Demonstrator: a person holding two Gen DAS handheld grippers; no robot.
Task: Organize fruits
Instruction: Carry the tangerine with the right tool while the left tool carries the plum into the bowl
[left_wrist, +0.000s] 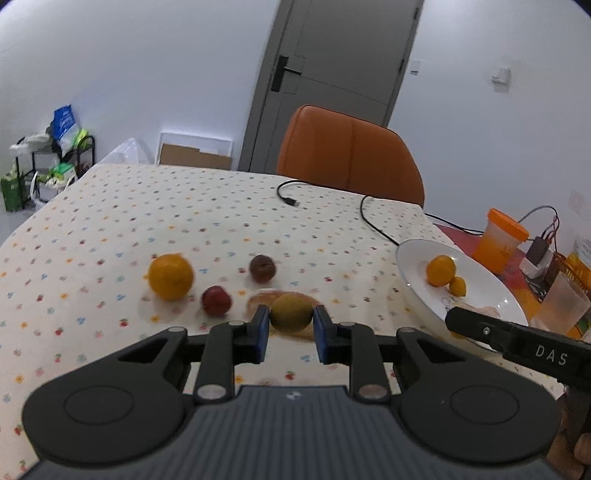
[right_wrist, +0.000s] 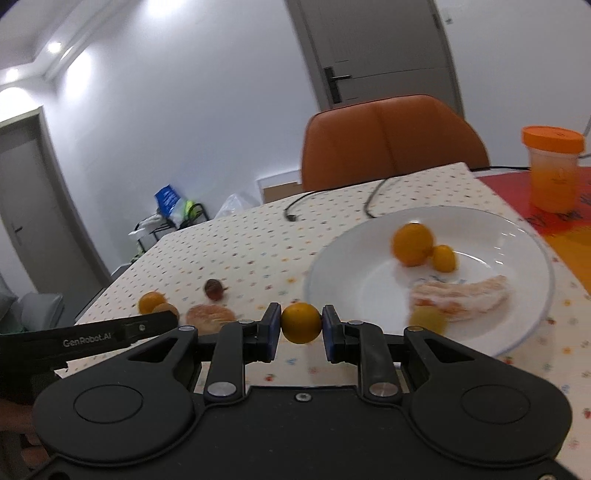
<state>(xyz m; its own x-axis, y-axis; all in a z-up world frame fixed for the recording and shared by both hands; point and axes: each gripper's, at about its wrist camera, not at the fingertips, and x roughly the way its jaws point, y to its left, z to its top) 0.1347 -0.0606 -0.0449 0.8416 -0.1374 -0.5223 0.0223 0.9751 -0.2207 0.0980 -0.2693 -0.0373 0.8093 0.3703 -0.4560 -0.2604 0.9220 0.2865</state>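
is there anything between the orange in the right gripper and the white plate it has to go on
Nothing visible. The right gripper holds the small orange just left of the white plate, with only bare tablecloth between them. The plate's near-left part is free; its fruit sits toward the middle and right.

Left gripper (left_wrist: 290, 325) blue pads clamp a yellow-green round fruit (left_wrist: 290, 314) above the dotted tablecloth (left_wrist: 110, 229). Large orange (left_wrist: 170, 276) and two dark-red fruits (left_wrist: 216, 300) lie left; white plate (left_wrist: 491, 291) right.
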